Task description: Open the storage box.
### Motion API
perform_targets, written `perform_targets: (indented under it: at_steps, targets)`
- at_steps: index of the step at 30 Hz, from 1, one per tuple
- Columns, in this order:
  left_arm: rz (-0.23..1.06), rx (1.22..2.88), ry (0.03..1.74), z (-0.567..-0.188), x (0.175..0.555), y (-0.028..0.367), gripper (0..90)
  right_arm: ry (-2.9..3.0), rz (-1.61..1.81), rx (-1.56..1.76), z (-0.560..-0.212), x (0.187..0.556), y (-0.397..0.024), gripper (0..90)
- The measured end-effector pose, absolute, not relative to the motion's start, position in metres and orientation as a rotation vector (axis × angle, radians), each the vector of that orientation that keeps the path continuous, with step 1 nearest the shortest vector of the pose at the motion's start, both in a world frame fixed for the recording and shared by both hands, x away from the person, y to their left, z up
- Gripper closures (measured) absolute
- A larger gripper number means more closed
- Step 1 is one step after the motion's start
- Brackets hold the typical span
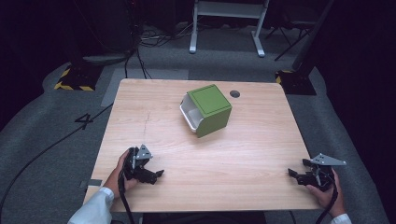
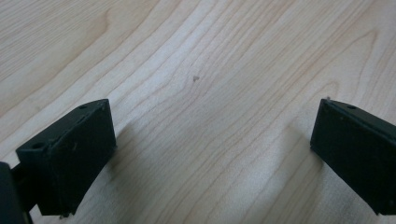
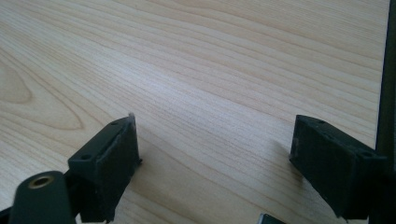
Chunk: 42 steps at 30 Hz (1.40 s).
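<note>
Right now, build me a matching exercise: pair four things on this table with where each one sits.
Things:
1. box
2. hole
3. left claw
4. right claw

Places:
A. near right edge of the table
B. near left corner
C. middle, toward the far side, tipped on its side
D. far edge, just right of the box

Pairs: 1-C, 2-D, 3-B, 4-A

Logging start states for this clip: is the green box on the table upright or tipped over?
Tipped over. The green box lies on its side on the table, white opening facing left rather than up.
</note>
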<state>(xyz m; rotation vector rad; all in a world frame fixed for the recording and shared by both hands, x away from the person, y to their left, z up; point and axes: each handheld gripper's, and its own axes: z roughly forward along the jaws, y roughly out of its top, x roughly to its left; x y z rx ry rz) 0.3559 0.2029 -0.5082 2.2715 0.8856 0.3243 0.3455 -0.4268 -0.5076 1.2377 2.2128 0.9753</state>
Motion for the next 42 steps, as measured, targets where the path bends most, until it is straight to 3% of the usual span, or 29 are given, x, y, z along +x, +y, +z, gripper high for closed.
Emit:
perform_targets:
  at_steps: [11, 12, 14, 15, 19, 30, 42]
  targets:
    - [0.309, 2.337, 0.764, -0.504, 0.367, 0.188, 1.6, 2.204, 0.969, 1.23, -0.507, 0.344, -0.426, 15.2]
    - [0.301, 2.336, 0.743, -0.502, 0.369, 0.186, 5.5, 2.203, 0.968, 1.229, -0.507, 0.344, -0.426, 15.2]
    - [0.27, 2.317, 0.703, -0.495, 0.372, 0.178, 23.4, 2.204, 0.97, 1.233, -0.507, 0.345, -0.426, 15.2]
    - [0.27, 2.317, 0.703, -0.495, 0.372, 0.178, 16.6, 2.204, 0.971, 1.239, -0.507, 0.345, -0.426, 15.2]
    - [0.257, 2.304, 0.644, -0.482, 0.382, 0.161, 22.0, 2.202, 0.968, 1.233, -0.507, 0.345, -0.426, 15.2]
    - [0.277, 2.22, 0.554, -0.449, 0.41, 0.13, 16.9, 2.202, 0.969, 1.233, -0.507, 0.345, -0.426, 15.3]
    - [0.275, 2.229, 0.508, -0.438, 0.441, 0.095, 15.8, 2.201, 0.967, 1.23, -0.507, 0.344, -0.426, 15.3]
